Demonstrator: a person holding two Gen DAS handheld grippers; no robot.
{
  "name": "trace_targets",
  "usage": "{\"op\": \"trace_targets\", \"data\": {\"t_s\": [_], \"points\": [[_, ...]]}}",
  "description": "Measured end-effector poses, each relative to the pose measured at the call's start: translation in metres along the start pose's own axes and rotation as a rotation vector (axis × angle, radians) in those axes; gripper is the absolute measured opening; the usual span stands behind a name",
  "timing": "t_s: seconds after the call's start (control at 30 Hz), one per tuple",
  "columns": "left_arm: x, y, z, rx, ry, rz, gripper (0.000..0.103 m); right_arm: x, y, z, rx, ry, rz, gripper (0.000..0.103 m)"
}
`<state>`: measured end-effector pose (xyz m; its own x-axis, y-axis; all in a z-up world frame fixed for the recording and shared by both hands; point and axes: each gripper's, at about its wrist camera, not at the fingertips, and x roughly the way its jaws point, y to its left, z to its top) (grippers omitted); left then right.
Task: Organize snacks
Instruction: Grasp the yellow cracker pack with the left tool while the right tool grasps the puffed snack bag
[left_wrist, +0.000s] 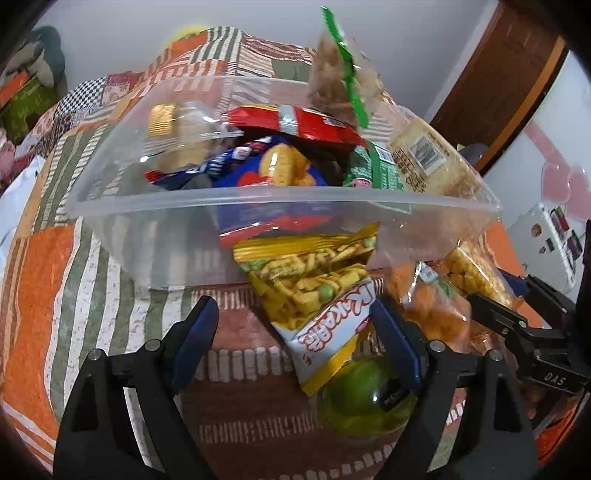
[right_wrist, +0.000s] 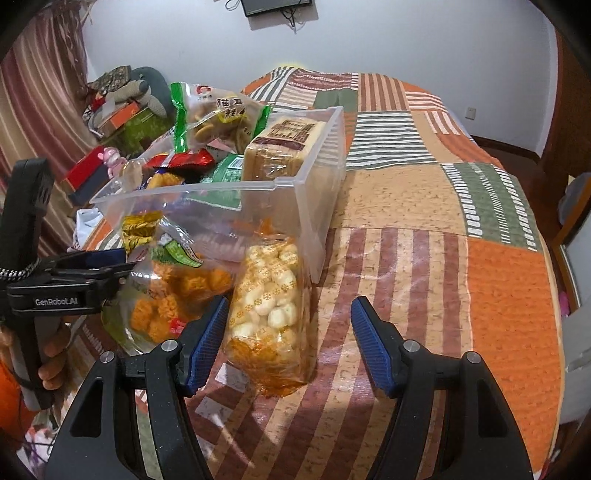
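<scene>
Our left tool (left_wrist: 295, 332) stands with its blue-padded fingers spread wide, a crinkly yellow foil snack packet with a white and red label (left_wrist: 314, 291) lying between them; we cannot tell whether either pad touches it. Under its right finger sits a glossy green round object (left_wrist: 354, 402), partly covered by the packet. Our right tool (right_wrist: 290, 334) is likewise wide apart and holds nothing; its left pad sits just beside a clear orange-tinted bag of pale puffed balls (right_wrist: 269, 306), which lies on the patchwork bedspread (right_wrist: 424, 280).

Left of that bag lies a clear bag of orange ridged crisps (right_wrist: 177, 295), its lower end hidden behind the tool. The clear rectangular plastic bin (right_wrist: 325, 177) rests on the bed just behind these bags, filled with packets: a red foil one (left_wrist: 295, 123), a blue one (left_wrist: 258, 166), a green one (left_wrist: 373, 170), and a block-shaped wrapped cake (right_wrist: 280, 147). A green-edged clear bag of biscuits (right_wrist: 218, 114) rises above the rim. The packets' print is mostly blurred.
</scene>
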<state>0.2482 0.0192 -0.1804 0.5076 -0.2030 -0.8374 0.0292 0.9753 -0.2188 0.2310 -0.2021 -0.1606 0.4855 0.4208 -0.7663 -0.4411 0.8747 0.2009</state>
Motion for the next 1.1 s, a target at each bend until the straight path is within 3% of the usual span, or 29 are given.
{"op": "trace_targets", "data": {"t_s": [0.27,0.4,0.53,0.83,1.1], "points": [[0.008,-0.006,0.001,0.024,0.001,0.01,0.084,0.005,0.001,0.0,-0.004,0.022,0.028,0.032],[0.001,-0.005,0.0,0.038,-0.011,-0.049,0.056,0.004,0.001,0.0,0.001,0.017,0.026,0.031],[-0.005,-0.011,-0.005,0.055,-0.018,-0.069,0.038,0.003,0.002,0.002,-0.003,0.009,0.016,0.031],[-0.029,-0.016,-0.017,0.076,-0.077,-0.014,0.03,-0.01,0.007,0.005,-0.01,-0.041,-0.007,0.03],[-0.053,-0.006,-0.022,0.047,-0.111,-0.001,0.03,-0.024,0.005,0.008,-0.015,-0.07,-0.026,0.03]]}}
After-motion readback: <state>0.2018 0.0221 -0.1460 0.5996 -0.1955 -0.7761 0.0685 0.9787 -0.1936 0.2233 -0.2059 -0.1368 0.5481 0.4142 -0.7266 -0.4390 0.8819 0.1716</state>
